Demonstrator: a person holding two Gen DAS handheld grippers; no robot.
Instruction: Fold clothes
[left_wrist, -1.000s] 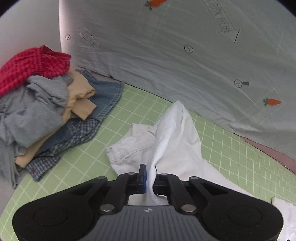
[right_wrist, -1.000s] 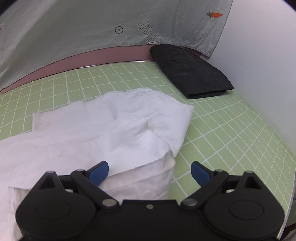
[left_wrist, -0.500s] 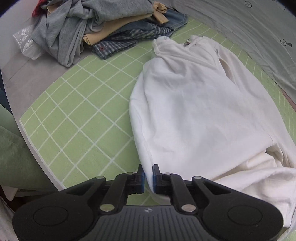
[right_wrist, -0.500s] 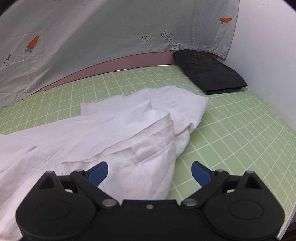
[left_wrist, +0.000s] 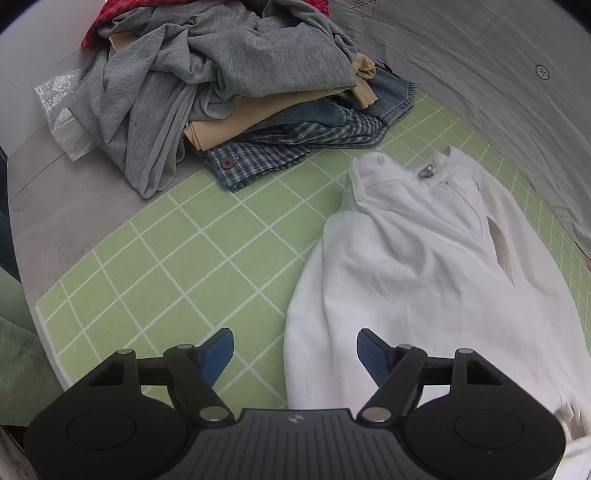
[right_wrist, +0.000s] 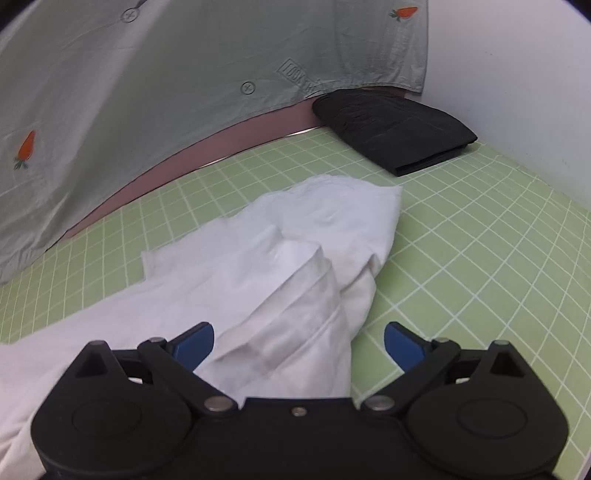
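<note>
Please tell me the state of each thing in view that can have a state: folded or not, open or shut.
White cotton trousers: unfolded, lying on the green grid mat, legs rumpled.
Black cloth garment: folded, flat on the mat's far corner.
Pile of mixed clothes: unfolded, heaped.
Left gripper: open, holding nothing.
Right gripper: open, holding nothing.

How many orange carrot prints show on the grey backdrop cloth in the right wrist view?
2. One carrot sits near the cloth's top right corner; the other carrot is at the far left edge. More may lie outside the frame.
</note>
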